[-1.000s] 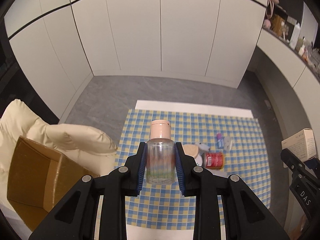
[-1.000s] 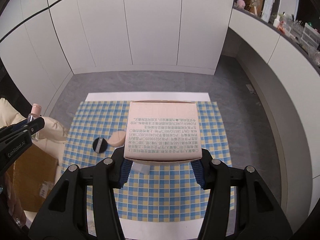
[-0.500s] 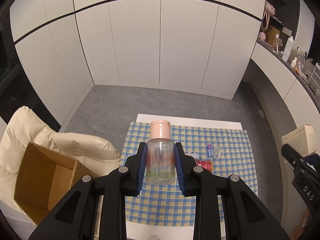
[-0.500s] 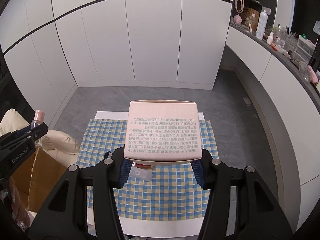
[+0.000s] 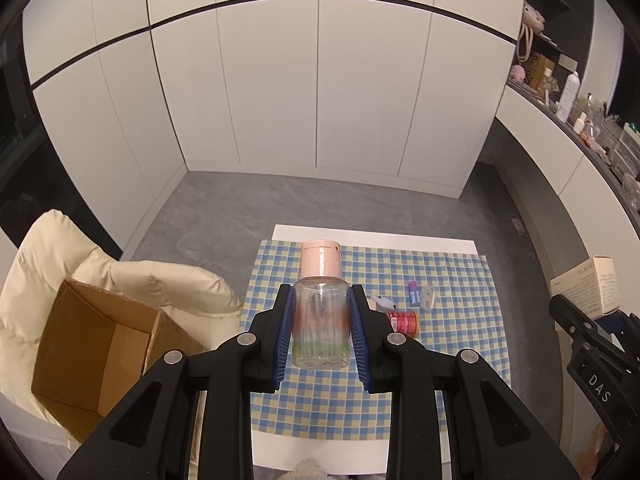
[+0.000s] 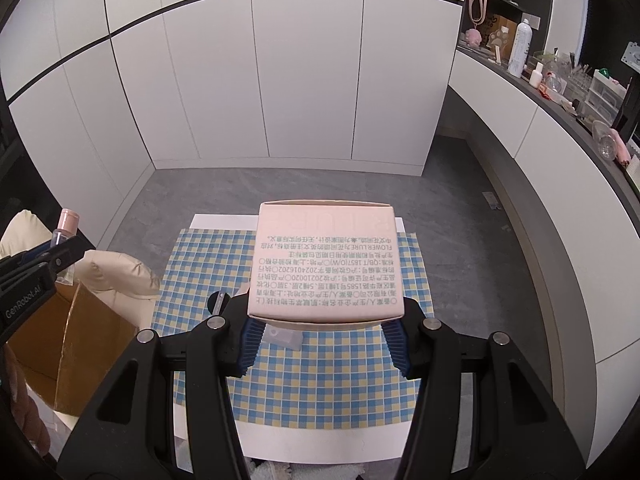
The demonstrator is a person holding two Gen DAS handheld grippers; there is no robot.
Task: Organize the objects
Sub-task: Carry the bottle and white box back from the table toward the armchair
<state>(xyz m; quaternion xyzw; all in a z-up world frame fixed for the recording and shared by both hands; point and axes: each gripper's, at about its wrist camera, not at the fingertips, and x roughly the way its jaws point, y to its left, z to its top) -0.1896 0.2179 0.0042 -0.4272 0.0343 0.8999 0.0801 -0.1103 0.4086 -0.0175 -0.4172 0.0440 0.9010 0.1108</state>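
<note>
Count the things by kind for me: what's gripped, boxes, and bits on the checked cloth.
Clear bottle with pink cap, in the left gripper: 1
Pink printed carton, in the right gripper: 1
Open brown cardboard box: 1
Small items on the checked cloth, left view (white piece, red tin, purple tube, clear piece): 4
Total: 7; the grippers may hide more.

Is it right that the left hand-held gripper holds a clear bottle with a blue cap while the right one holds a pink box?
Not quite: the clear bottle in the left hand-held gripper has a pink cap, as the left wrist view shows. The right hand-held gripper does hold the pink box.
</note>
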